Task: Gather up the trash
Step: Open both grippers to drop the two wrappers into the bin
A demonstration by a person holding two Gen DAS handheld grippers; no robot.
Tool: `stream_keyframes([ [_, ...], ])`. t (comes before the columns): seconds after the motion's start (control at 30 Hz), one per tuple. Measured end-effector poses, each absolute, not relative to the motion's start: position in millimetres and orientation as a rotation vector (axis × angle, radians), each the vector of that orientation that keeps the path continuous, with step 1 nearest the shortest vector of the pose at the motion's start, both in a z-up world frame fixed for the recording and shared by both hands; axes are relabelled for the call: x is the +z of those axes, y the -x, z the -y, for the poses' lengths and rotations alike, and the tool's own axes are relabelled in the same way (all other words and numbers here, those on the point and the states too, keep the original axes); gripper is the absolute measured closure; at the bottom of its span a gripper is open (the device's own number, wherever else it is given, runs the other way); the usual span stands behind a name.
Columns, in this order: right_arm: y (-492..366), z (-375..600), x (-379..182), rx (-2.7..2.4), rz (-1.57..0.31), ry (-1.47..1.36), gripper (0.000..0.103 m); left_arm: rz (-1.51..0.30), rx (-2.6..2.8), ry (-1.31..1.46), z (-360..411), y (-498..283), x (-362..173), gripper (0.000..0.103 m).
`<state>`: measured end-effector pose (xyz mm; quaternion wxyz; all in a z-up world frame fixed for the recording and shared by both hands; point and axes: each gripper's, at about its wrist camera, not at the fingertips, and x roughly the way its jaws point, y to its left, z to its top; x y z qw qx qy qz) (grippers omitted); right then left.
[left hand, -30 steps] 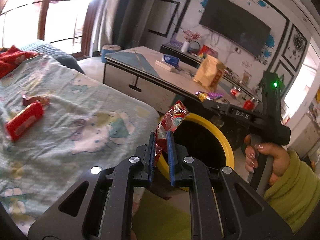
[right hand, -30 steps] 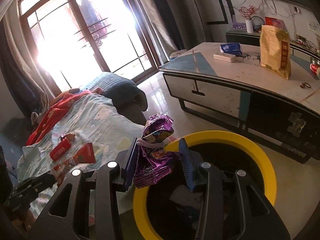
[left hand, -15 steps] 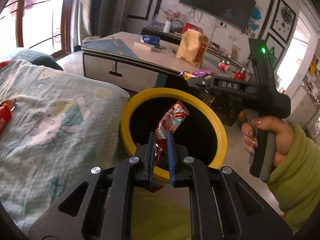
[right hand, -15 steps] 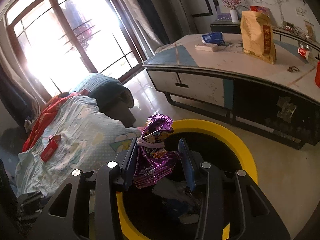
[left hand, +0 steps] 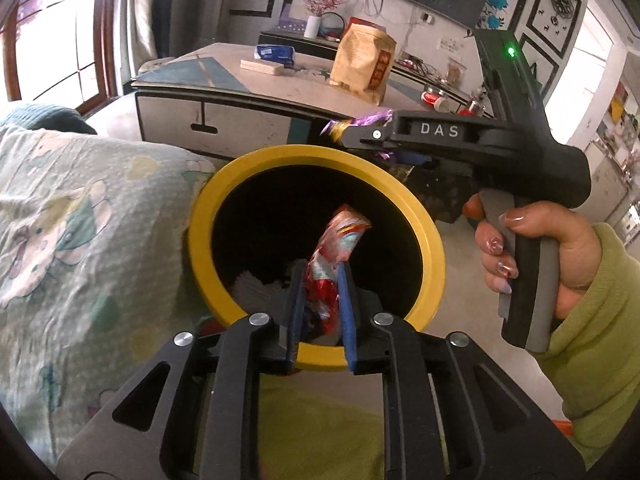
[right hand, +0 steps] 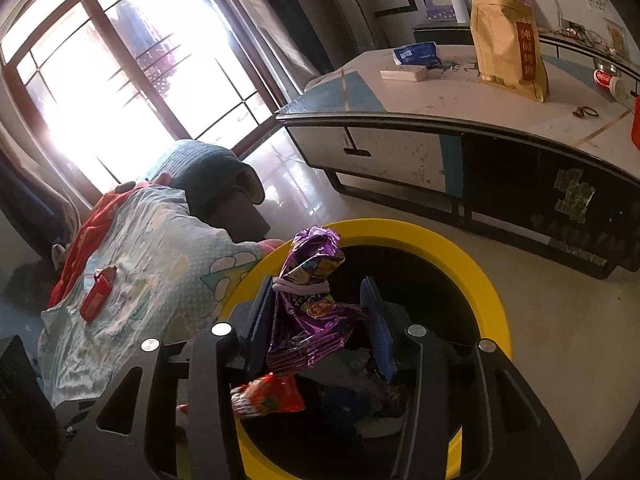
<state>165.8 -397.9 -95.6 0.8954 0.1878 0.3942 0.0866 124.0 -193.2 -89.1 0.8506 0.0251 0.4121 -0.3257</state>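
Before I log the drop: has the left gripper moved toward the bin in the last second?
Yes. The left gripper shifted off the blanket to over the yellow-rimmed bin; its jaws just opened, red wrapper between them.

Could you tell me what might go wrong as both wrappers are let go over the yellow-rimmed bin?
The purple foil wrapper hangs against one of the right gripper's fingers, near the yellow-rimmed bin's edge beside the bed, and might cling or slip outside. The red foil wrapper sits in the left gripper's narrow gap, whose fingers have just been opening; it may stick.
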Motion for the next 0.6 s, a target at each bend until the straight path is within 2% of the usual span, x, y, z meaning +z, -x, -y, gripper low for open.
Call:
stream_keyframes([
  [0.03,-165.6,399.3,-95.6,0.175,-0.815,-0.395,0.051,-0.863,-0.689,-0.058,195.7,-125.5,-89.4,0.089],
  [0.07,-165.0,401.0,-95.3,0.169,-0.811,-0.399,0.046,-0.859,-0.69,-0.057,196.8,-125.9,-89.2,0.082],
  [0.1,-164.7,402.4,-95.1,0.165,-0.81,-0.4,0.046,-0.854,-0.687,-0.052,197.0,-126.3,-89.0,0.07],
  [0.3,-160.8,408.6,-91.5,0.135,-0.784,-0.413,0.044,-0.809,-0.638,0.009,180.0,-128.8,-80.0,0.034],
  [0.4,-159.0,405.4,-86.6,0.138,-0.761,-0.407,0.04,-0.769,-0.595,0.034,166.8,-128.7,-72.7,0.023],
  [0.6,-156.0,394.1,-75.9,0.159,-0.729,-0.393,0.033,-0.702,-0.524,0.06,140.6,-128.4,-58.1,0.014],
])
